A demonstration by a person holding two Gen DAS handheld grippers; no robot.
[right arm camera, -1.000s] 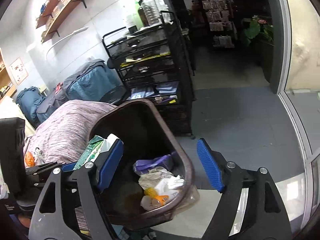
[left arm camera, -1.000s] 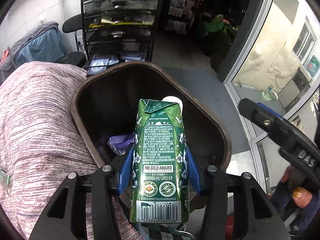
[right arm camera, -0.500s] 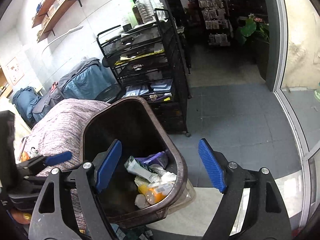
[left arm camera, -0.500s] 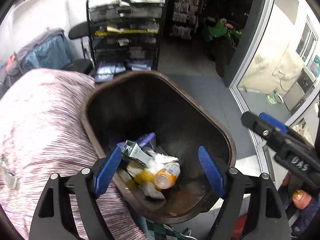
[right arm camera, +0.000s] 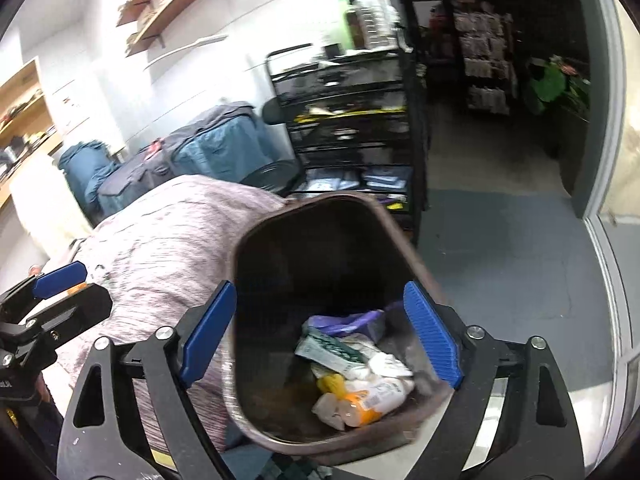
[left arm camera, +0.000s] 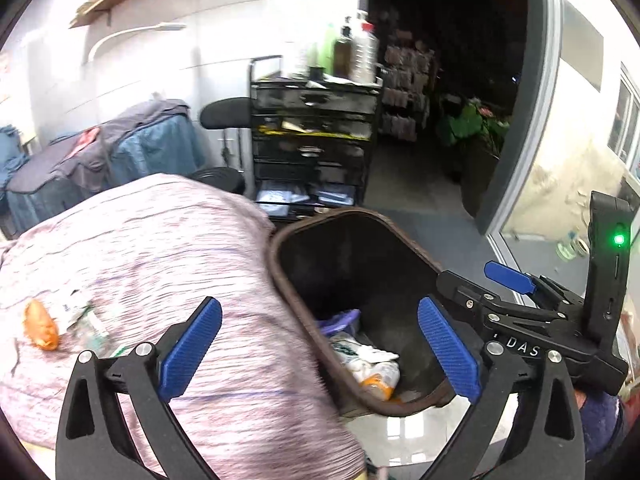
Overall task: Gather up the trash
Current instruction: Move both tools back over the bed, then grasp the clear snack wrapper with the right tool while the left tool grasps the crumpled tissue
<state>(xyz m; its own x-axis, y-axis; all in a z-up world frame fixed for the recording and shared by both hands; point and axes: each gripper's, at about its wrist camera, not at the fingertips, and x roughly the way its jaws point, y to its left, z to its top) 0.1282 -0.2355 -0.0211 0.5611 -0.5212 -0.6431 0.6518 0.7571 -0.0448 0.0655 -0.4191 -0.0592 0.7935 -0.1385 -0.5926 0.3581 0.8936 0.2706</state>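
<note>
A brown trash bin (left arm camera: pixel 288 276) (right arm camera: pixel 256 236) stands beside a surface under a pink striped cloth (left arm camera: pixel 160 264) (right arm camera: pixel 168 240). In the bin lie the green drink carton (right arm camera: pixel 330 350), a purple bag (right arm camera: pixel 352 320), white tissue and an orange-capped bottle (right arm camera: pixel 372 398). My left gripper (left arm camera: pixel 318 346) is open and empty, above the cloth's edge and the bin's left rim. My right gripper (right arm camera: pixel 320 334) is open and empty, right over the bin. An orange scrap (left arm camera: pixel 40 326) and crumpled wrappers (left arm camera: pixel 82 316) lie on the cloth at the left.
A black wire cart (left arm camera: pixel 316 148) (right arm camera: pixel 352 136) with bottles on top stands behind the bin. Blue-grey suitcases (left arm camera: pixel 120 160) (right arm camera: pixel 192 148) stand against the white wall. A dark doorway and a plant (left arm camera: pixel 476 128) are at the back right, and a glass door is at the right.
My left gripper opened and dropped the green carton into the bin, then swung left and up over the cloth. The right gripper moved closer over the bin.
</note>
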